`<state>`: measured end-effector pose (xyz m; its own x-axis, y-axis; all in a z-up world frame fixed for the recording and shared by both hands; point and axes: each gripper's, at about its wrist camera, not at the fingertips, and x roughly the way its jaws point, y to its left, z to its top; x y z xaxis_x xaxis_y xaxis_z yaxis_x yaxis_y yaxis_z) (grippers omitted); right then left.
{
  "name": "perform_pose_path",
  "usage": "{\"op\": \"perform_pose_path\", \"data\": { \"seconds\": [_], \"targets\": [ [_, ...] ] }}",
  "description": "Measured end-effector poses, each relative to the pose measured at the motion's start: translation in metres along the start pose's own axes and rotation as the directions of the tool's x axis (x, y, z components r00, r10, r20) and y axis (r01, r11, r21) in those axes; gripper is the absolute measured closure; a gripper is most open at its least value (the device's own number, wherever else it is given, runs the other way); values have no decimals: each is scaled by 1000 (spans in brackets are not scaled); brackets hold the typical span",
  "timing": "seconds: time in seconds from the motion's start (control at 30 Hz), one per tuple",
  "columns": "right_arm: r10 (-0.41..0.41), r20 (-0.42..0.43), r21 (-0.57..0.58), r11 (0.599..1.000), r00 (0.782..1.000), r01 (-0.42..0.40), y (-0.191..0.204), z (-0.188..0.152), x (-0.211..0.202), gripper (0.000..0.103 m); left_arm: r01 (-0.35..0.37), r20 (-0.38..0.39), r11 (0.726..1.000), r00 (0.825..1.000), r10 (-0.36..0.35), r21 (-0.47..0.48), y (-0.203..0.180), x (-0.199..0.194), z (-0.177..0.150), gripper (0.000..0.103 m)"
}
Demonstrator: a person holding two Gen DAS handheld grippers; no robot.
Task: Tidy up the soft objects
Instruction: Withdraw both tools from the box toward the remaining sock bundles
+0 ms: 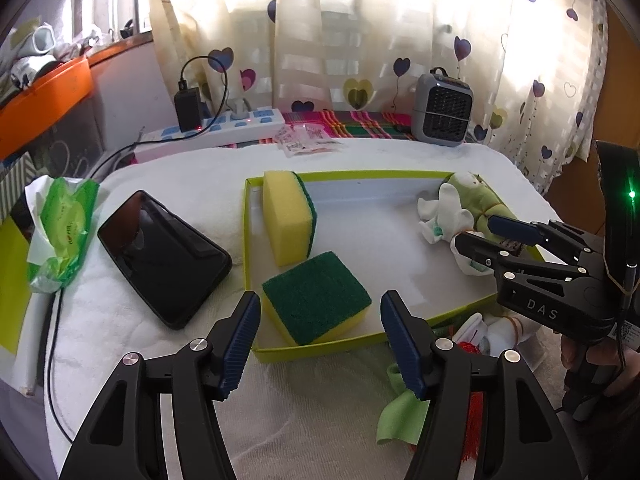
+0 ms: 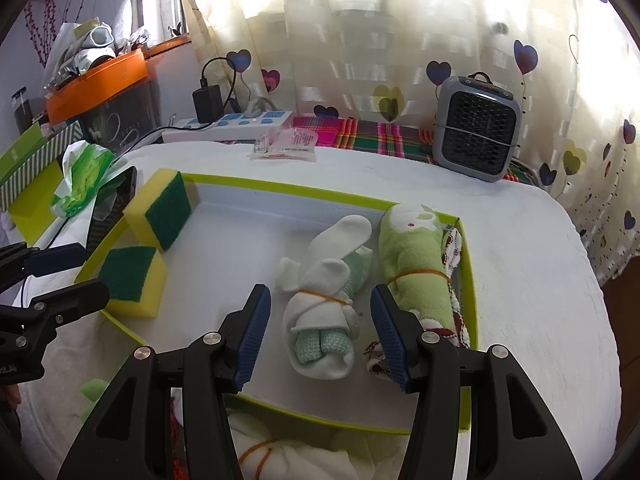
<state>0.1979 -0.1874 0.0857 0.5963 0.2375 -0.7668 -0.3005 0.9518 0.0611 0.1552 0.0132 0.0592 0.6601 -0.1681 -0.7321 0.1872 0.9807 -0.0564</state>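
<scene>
Right wrist view shows the right gripper [image 2: 316,332] open and empty over the white sock roll [image 2: 320,320] in the tray [image 2: 280,189], its long axis running near to far between the pads

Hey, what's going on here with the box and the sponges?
A person holds a claw in each hand over a green-rimmed tray. Two sponges and two rolled sock bundles already lie inside it. The left claw and right claw are both open and hold nothing. More bundles wait outside.
</scene>
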Motion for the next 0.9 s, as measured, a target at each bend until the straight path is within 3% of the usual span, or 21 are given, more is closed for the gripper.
{"op": "perform_pose_path", "data": {
  "seconds": [0.9],
  "targets": [
    [12, 44, 64, 998, 999, -14, -6, -24, -40, 49, -7, 7, 1000, 1000, 7, -9, -11, -32, -28, 41]
  ]
}}
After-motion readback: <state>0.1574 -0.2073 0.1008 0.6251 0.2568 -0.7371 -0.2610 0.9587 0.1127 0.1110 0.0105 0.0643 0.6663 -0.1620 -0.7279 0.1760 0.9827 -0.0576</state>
